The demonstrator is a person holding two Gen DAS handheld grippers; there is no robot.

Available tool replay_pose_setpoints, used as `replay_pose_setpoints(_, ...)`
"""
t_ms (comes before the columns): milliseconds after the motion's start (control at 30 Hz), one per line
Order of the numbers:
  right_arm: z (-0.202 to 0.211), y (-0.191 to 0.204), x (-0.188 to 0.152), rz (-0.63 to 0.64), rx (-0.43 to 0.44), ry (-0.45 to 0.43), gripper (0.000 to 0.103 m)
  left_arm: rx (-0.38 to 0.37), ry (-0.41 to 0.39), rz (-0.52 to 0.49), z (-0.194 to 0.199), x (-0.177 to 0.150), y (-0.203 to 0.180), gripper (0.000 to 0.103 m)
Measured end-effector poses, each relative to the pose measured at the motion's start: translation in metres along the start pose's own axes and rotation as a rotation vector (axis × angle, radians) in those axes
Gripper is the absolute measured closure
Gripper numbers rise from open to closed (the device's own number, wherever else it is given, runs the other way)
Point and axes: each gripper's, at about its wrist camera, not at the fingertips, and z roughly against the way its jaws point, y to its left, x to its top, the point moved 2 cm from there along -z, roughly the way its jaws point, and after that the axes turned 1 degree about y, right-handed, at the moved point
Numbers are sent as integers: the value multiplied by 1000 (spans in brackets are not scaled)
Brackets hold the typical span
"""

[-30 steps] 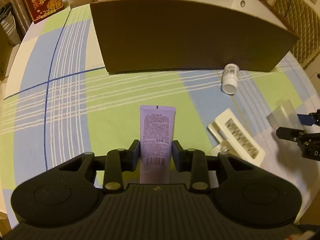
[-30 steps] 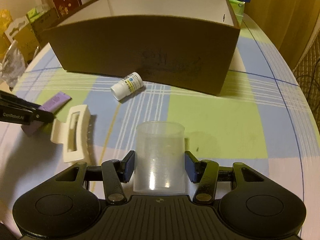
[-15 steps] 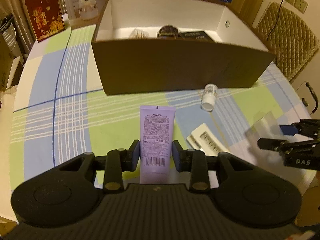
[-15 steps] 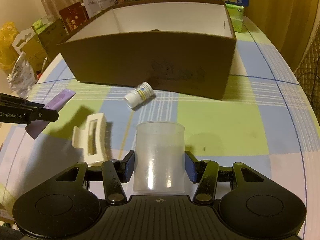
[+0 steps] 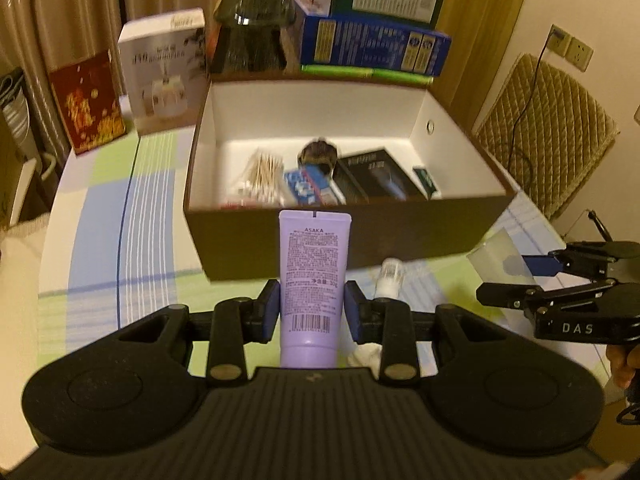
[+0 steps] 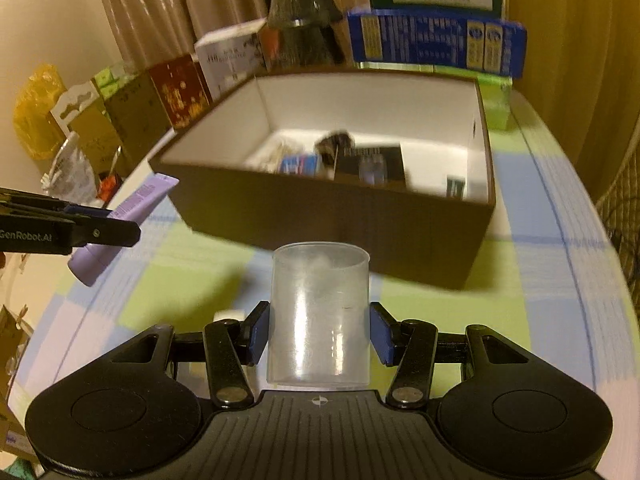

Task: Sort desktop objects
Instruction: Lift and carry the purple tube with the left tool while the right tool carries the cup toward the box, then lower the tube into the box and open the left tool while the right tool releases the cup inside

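Note:
My left gripper (image 5: 312,310) is shut on a purple ASAKA tube (image 5: 314,276) and holds it in the air in front of the brown cardboard box (image 5: 400,232). My right gripper (image 6: 319,334) is shut on a clear plastic cup (image 6: 319,312), also lifted, before the same box (image 6: 360,220). The cup (image 5: 500,256) and right gripper (image 5: 560,280) show at the right of the left wrist view. The tube (image 6: 124,224) and left gripper show at the left of the right wrist view. A small white bottle (image 5: 390,280) lies on the cloth by the box.
The box holds cotton swabs (image 5: 260,178), a blue packet (image 5: 308,188), a dark round thing (image 5: 320,154) and a black box (image 5: 376,176). Cartons (image 5: 372,44) and a white box (image 5: 164,68) stand behind it. A white hair clip (image 5: 366,356) lies under my left gripper.
Both grippers have risen and tilted up with tube and cup held. The box's inside has come into view. The hair clip and bottle have dropped low behind the grippers.

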Motion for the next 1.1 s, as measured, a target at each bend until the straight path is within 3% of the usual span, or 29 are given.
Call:
replay_pose_setpoints(267, 3, -13, 54, 29, -27, -78, 54, -19, -49, -22, -13, 50, 0, 74)
replay_pose_setpoints(533, -20, -33, 107, 51, -76, -110, 54, -26, -37, -35, -53, 102, 8, 74)
replay_pose_setpoints(867, -81, -63, 149, 73, -147, -52, 54, 25, 21, -61, -127, 153, 14, 74)
replay_pose_setpoints(1100, -112, -75, 161, 80, -166, -14, 54, 43, 73, -69, -171, 163, 18, 74)
